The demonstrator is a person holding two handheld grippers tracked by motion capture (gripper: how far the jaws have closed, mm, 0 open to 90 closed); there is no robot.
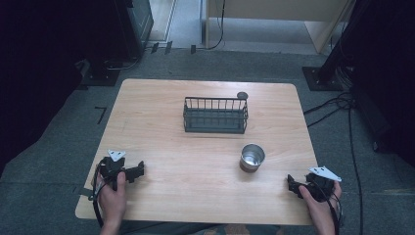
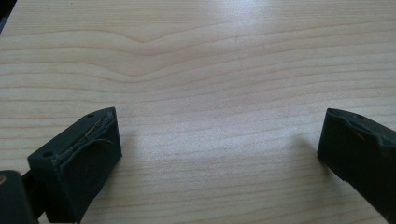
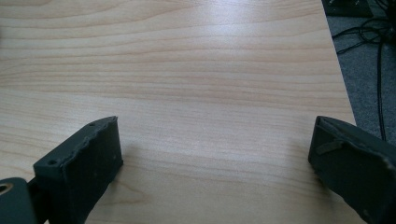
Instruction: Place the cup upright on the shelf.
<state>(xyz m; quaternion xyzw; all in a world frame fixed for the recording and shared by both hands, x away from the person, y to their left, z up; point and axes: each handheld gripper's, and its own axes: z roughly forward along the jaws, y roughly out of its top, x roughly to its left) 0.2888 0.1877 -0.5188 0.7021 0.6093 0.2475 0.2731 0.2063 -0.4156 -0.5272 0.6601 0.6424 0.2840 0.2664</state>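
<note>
A dark wire basket (image 1: 215, 115) stands empty at the middle of the wooden table (image 1: 186, 161). A shiny metal cup (image 1: 252, 156) stands upright in front of it, a little to the right. My left gripper (image 1: 138, 171) rests low at the front left, held by a hand. In the left gripper view this gripper (image 2: 219, 123) is open, with bare wood between its jaws. My right gripper (image 1: 292, 185) sits at the front right corner, to the right of the cup and nearer the front edge. In the right gripper view it (image 3: 215, 128) is open over bare wood.
A small dark round thing (image 1: 242, 95) sits by the basket's far right corner. Cables (image 1: 337, 105) lie on the grey floor right of the table, and dark stands (image 1: 320, 78) rise beyond it. The table's right edge (image 3: 338, 70) runs close to my right gripper.
</note>
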